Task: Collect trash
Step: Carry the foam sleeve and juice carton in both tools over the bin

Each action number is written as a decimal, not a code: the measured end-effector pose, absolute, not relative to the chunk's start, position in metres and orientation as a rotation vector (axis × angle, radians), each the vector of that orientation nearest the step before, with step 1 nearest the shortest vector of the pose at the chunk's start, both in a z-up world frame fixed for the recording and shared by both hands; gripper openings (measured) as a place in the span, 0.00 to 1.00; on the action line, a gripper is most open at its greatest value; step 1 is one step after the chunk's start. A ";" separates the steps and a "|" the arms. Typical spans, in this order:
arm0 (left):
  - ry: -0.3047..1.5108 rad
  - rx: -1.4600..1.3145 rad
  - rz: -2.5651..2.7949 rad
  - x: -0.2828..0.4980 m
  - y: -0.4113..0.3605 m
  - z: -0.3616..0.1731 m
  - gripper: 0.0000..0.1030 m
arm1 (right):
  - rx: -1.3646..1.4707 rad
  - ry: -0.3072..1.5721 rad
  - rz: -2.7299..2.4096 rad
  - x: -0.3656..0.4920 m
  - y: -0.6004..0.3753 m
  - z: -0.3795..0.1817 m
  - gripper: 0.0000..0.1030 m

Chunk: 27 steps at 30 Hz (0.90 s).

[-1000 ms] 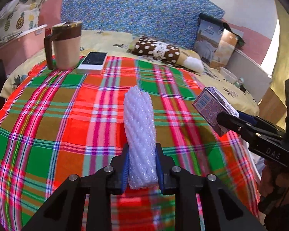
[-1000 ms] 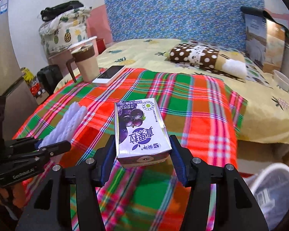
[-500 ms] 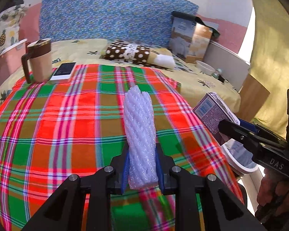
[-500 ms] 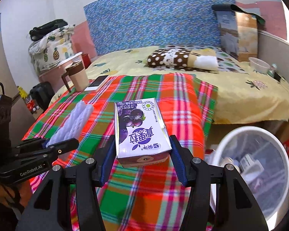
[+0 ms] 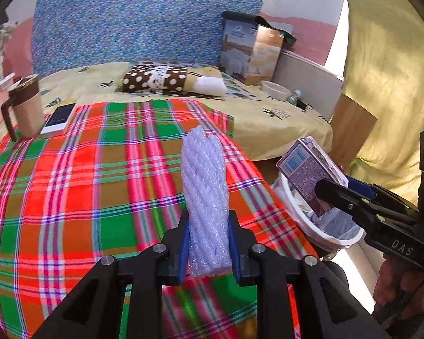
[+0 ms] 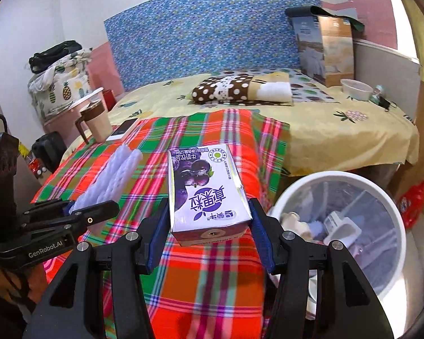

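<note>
My left gripper [image 5: 207, 244] is shut on a white foam net sleeve [image 5: 205, 195], held above the plaid cloth [image 5: 79, 186]; the sleeve [image 6: 110, 180] also shows at the left of the right wrist view. My right gripper [image 6: 209, 233] is shut on a purple drink carton [image 6: 205, 189], lifted over the cloth's right edge. In the left wrist view that carton [image 5: 308, 166] hangs over the rim of a white trash bin [image 5: 319, 226]. The bin [image 6: 393, 217] stands on the floor at the right, lined with a clear bag and holding some trash.
A brown mug [image 5: 25, 107] and a white phone [image 5: 60, 117] sit at the cloth's far left. A dotted pillow [image 5: 161, 80], a gift bag [image 5: 251, 52] and a small bowl [image 5: 275, 90] lie on the yellow bedspread behind. A curtain [image 5: 387, 84] hangs at the right.
Both grippers have swung to the right with their loads. The trash bin has come into view and the carton now hangs at its rim.
</note>
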<state>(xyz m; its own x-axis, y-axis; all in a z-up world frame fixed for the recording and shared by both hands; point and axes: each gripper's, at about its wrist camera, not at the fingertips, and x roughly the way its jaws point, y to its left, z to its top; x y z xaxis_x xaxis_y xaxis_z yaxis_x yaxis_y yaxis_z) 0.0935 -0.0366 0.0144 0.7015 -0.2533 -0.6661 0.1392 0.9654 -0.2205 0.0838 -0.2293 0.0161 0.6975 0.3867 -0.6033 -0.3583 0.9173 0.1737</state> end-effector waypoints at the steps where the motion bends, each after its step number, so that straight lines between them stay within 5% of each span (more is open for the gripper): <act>1: 0.763 -0.153 -0.227 0.095 -0.041 0.015 0.24 | 0.046 0.681 0.411 0.082 -0.232 0.016 0.54; 27: 0.790 -0.043 -0.464 0.127 -0.161 0.012 0.24 | 0.155 0.715 0.172 0.068 -0.333 -0.002 0.54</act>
<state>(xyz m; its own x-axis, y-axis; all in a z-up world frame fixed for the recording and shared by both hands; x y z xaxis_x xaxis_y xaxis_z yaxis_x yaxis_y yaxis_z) 0.1271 -0.1611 0.0122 0.6090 -0.4169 -0.6747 0.3856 0.8991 -0.2074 0.0678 -0.3326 -0.0024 0.7420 0.2088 -0.6371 -0.1030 0.9745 0.1995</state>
